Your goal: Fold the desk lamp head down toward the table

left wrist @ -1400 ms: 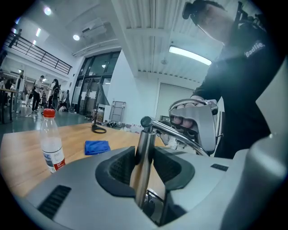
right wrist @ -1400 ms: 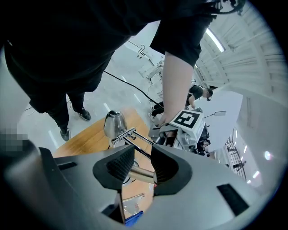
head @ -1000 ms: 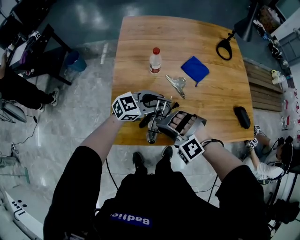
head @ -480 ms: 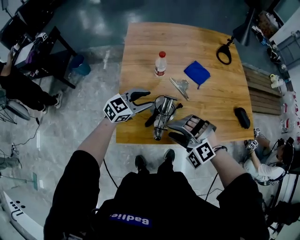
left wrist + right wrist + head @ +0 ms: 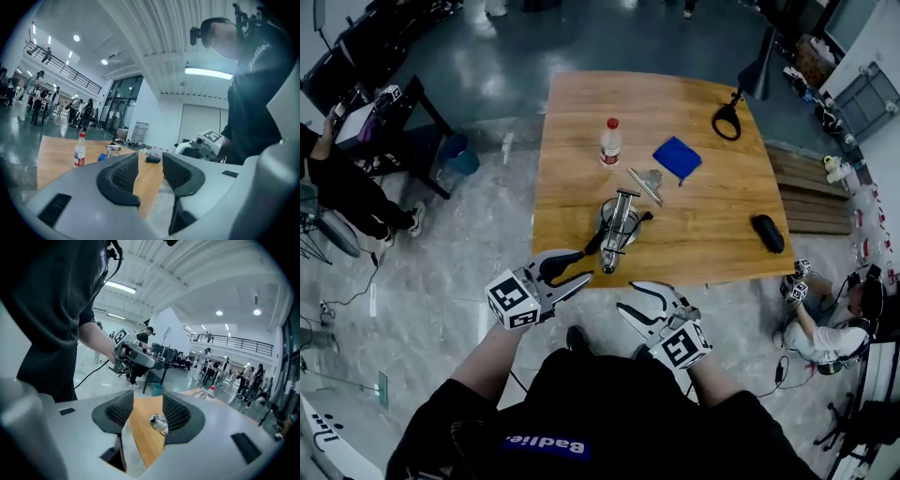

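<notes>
Desk lamp [image 5: 617, 225] lies folded down on the desk [image 5: 581, 112], near its front edge. Left gripper [image 5: 574, 266] and right gripper [image 5: 631, 297] hang just off that edge. Both sets of jaws are spread, pinching nothing.

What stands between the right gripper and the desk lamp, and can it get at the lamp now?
Probably yes. The right gripper hangs just off the near edge of the table, jaws open and empty; the desk lamp lies close ahead of it, and nothing stands between them.
</notes>
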Demonstrator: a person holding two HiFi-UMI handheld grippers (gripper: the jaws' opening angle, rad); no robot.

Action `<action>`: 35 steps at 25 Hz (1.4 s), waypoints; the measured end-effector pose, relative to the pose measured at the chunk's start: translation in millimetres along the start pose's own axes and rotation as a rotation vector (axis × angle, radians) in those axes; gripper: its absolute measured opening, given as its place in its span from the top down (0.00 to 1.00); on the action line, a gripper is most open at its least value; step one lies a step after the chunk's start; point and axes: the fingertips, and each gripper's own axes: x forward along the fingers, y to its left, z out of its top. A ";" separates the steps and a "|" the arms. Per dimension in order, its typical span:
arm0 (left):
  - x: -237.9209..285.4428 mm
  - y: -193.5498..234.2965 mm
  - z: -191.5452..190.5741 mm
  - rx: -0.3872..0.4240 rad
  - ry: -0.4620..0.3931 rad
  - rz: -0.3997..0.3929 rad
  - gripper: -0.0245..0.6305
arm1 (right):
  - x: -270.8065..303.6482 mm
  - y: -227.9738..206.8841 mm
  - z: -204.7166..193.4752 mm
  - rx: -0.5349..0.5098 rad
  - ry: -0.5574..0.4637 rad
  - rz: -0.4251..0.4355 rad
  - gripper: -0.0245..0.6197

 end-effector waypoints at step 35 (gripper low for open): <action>6.4 -263.4 74.1 0.052 -0.172 0.102 0.95 | -199.5 67.9 104.5 0.461 -0.423 0.073 0.95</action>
